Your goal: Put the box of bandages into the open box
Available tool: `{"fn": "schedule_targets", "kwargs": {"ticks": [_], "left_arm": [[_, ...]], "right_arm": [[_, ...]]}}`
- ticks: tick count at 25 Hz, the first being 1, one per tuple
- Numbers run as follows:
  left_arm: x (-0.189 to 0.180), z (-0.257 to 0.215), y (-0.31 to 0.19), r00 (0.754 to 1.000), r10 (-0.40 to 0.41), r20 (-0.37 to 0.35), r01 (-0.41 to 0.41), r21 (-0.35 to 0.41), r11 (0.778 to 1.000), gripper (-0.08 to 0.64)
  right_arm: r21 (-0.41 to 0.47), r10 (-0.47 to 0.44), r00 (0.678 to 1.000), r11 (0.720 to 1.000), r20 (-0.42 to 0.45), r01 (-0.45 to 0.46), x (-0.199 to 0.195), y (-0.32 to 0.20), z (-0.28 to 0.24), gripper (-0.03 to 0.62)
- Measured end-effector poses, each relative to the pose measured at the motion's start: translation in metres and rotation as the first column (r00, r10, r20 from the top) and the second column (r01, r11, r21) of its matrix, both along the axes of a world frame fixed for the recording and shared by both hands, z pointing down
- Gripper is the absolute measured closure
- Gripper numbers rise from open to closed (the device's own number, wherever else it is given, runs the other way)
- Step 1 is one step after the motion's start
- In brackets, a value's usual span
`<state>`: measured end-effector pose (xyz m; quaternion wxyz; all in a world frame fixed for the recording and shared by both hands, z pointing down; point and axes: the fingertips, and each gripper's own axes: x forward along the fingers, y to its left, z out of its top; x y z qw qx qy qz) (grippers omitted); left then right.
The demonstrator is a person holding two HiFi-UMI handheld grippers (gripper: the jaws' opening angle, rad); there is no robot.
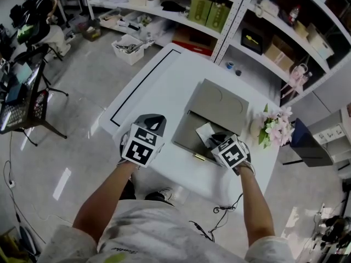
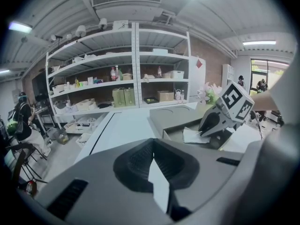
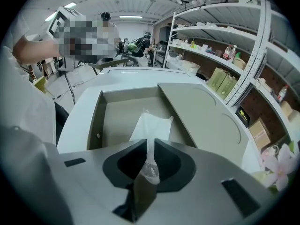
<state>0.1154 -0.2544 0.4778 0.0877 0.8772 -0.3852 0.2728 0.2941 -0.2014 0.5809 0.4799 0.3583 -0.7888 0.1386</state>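
The open grey box [image 1: 186, 126] lies on the white table [image 1: 164, 86] with its lid [image 1: 220, 102] folded back. My right gripper [image 1: 215, 140] hovers over the box's near end, shut on the box of bandages [image 1: 207, 132], a flat white pack pinched by its clear wrapped edge. In the right gripper view the pack [image 3: 151, 127] hangs from my right gripper [image 3: 149, 165] above the box floor [image 3: 119, 114]. My left gripper [image 1: 156, 121] is shut and holds nothing, at the table's front left, apart from the box. The left gripper view shows the right gripper [image 2: 224, 112] and pack [image 2: 194, 135].
Pink flowers [image 1: 275, 127] stand at the table's right edge beside the lid. Stocked shelves [image 1: 219, 10] rise behind the table. A black rectangle outline [image 1: 137, 86] marks the table's left part. A person [image 3: 89, 32] stands further off in the right gripper view.
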Motion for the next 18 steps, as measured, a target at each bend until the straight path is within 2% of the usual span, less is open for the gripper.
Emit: {"fn": "schedule_targets", "kwargs": {"ticks": [8,18], "left_arm": [[0.004,-0.006,-0.001,1.000,0.018,0.018,-0.018,0.007,1.000,0.555],[0.031,-0.018,-0.005,0.993,0.113,0.017,-0.113,0.023,0.993,0.555]], "right_arm": [[0.037,0.050,0.997,0.998,0.056,-0.052,0.005,0.002,-0.016,0.538],[0.104,0.199,0.970,0.971,0.140,-0.215,0.031,0.017,-0.050,0.540]]}}
